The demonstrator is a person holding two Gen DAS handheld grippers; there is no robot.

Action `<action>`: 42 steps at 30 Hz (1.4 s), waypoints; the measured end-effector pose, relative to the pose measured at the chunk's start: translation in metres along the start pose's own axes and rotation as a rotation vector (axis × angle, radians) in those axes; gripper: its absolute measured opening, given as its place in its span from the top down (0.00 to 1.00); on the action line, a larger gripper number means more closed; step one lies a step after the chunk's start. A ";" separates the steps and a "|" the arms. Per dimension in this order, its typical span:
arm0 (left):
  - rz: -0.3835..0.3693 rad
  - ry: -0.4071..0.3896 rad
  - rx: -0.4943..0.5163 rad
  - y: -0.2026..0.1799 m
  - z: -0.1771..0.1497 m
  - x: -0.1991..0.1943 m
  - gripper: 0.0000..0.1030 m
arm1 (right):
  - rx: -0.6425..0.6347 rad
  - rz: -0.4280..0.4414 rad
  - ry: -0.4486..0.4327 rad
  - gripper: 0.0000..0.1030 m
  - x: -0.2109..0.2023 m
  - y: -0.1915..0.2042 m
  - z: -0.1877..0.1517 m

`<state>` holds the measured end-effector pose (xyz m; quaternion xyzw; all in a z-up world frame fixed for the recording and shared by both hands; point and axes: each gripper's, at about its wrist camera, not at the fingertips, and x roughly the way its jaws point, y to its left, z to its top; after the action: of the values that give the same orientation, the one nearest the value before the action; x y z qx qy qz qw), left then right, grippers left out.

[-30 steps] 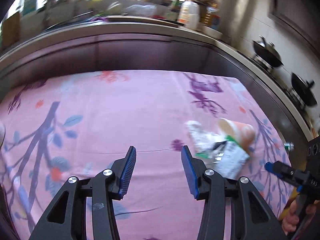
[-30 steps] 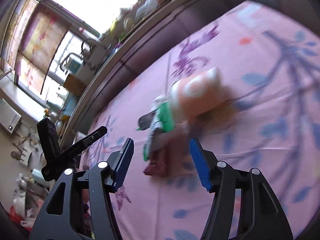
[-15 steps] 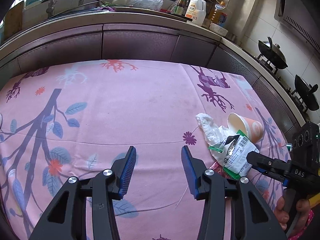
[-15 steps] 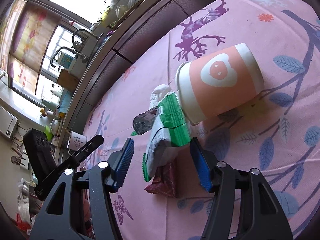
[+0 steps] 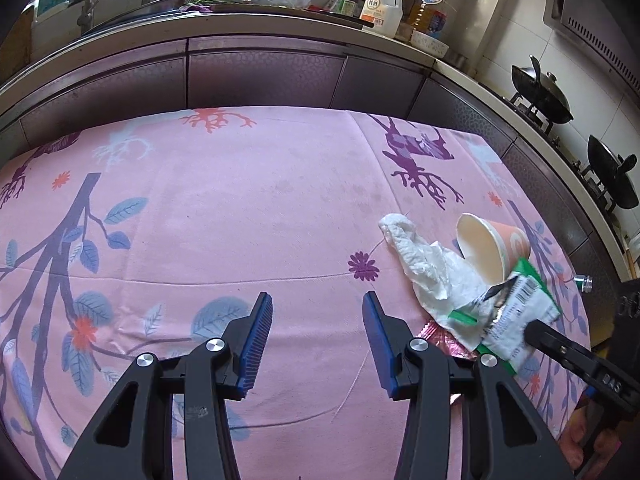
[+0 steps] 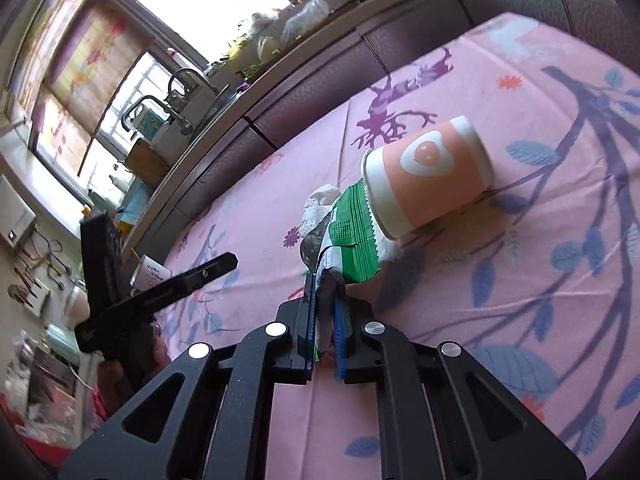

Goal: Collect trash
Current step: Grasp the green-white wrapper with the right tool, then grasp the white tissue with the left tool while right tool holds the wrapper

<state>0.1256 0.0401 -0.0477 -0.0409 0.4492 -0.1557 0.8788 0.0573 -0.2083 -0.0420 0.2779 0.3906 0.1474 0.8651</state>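
Note:
A pile of trash lies on the pink flowered tablecloth (image 5: 248, 208): a green and white snack wrapper (image 6: 352, 240), a crumpled white tissue (image 5: 424, 260), an orange paper cup (image 6: 428, 176) on its side, and a dark red wrapper (image 5: 440, 338) underneath. My right gripper (image 6: 325, 320) is shut on the near end of the green wrapper (image 5: 516, 316). My left gripper (image 5: 318, 340) is open and empty, hovering over the cloth to the left of the pile. The cup (image 5: 490, 246) touches the wrapper and tissue.
A kitchen counter (image 5: 256, 28) with bottles and a sink runs behind the table. Woks (image 5: 540, 92) sit on a stove at the right. The table's right edge lies just past the cup. A white cup (image 6: 150, 274) stands at the far left end.
My right gripper moved forward onto the green wrapper and closed on it. My left gripper stayed open, with the view steadying over the cloth.

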 end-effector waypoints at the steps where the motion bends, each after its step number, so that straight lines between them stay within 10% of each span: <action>1: 0.002 -0.001 0.003 -0.001 -0.001 0.000 0.54 | -0.012 -0.010 -0.008 0.92 -0.004 0.000 -0.002; 29: 0.011 0.026 0.050 -0.021 -0.006 0.010 0.54 | -0.090 -0.137 -0.075 0.92 -0.036 0.001 -0.017; 42: -0.112 0.040 0.061 -0.047 0.010 0.016 0.33 | -0.038 -0.160 -0.077 0.93 -0.042 -0.019 -0.023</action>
<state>0.1312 -0.0103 -0.0438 -0.0358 0.4588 -0.2190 0.8604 0.0128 -0.2347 -0.0405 0.2349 0.3752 0.0745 0.8936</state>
